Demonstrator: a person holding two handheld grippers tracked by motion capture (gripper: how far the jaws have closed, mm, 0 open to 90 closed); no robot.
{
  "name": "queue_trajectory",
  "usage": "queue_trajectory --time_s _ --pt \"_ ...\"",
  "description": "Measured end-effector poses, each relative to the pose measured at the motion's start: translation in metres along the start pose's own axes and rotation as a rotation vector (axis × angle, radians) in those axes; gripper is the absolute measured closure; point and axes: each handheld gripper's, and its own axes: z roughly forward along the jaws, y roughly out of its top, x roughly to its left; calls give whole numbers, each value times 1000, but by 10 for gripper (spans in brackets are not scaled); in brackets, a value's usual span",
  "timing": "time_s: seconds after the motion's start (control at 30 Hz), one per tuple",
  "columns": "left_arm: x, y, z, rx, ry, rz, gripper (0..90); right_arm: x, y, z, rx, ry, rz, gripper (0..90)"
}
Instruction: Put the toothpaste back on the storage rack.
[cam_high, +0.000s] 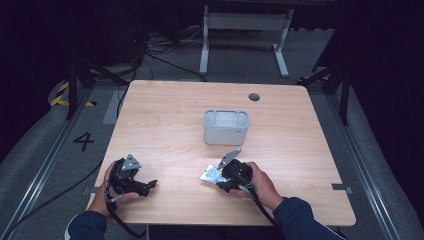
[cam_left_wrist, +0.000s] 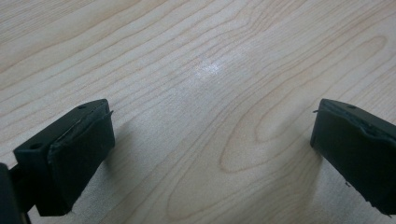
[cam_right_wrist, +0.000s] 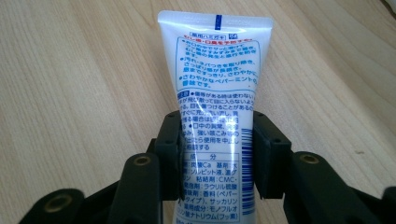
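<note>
A white tube with blue and red print sits between the jaws of my right gripper, which is shut on its lower half; its crimped end points away from the camera over the wooden table. In the high view the right gripper is at the front middle of the table, with the tube sticking out to its left. My left gripper rests at the front left, held in a hand. In the left gripper view its jaws stand wide apart over bare wood, and the left gripper is open and holds nothing.
A grey rectangular bin stands at the table's centre, behind both grippers. A round cable hole is near the far edge. Beyond the wooden table are a white metal frame and floor cables.
</note>
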Motion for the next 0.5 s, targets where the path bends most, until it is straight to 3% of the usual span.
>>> queue_trajectory --time_s 0.23,0.5 --pt "0 0 0 0 0 -1 1 -2 -3 -4 -24 21 0 624" --pt "0 0 0 0 0 0 1 -6 -5 -14 -93 3 11 626"
